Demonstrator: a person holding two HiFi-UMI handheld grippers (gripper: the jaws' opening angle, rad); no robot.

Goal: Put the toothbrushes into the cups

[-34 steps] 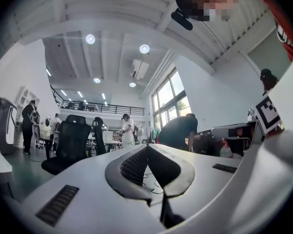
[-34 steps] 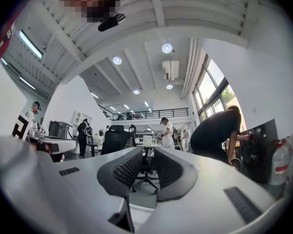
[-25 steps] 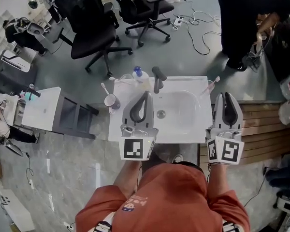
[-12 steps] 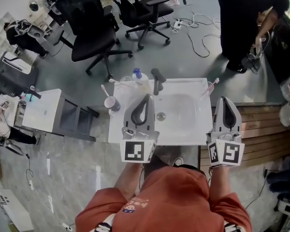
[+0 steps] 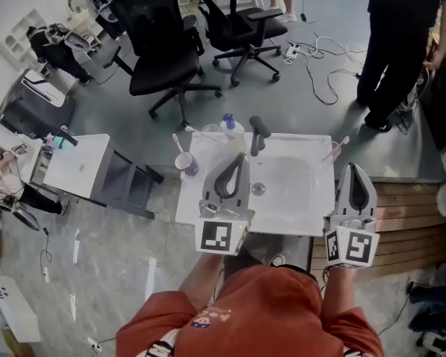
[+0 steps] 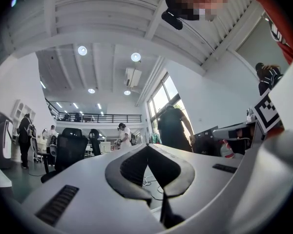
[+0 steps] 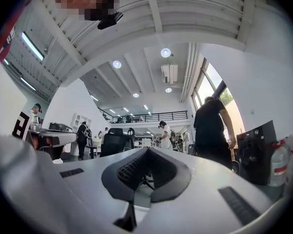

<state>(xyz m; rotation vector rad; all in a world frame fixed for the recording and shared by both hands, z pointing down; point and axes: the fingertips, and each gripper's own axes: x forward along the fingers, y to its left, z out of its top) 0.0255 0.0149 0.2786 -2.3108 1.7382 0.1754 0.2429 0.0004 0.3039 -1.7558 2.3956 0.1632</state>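
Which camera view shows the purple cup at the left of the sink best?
The head view: it looks down on the purple cup on the white sink's left edge, with a toothbrush standing in it. The left gripper view and the right gripper view look over the room, so neither shows the cup.

A white sink [image 5: 312,216] is sitting mid-frame, with a dark faucet [image 5: 258,132] and a blue-capped bottle [image 5: 230,127] standing along its upper edge. Two black office chairs [image 5: 163,50] are standing above it. A person in black [image 5: 398,43] is standing upper right, beside white cables [image 5: 323,54].
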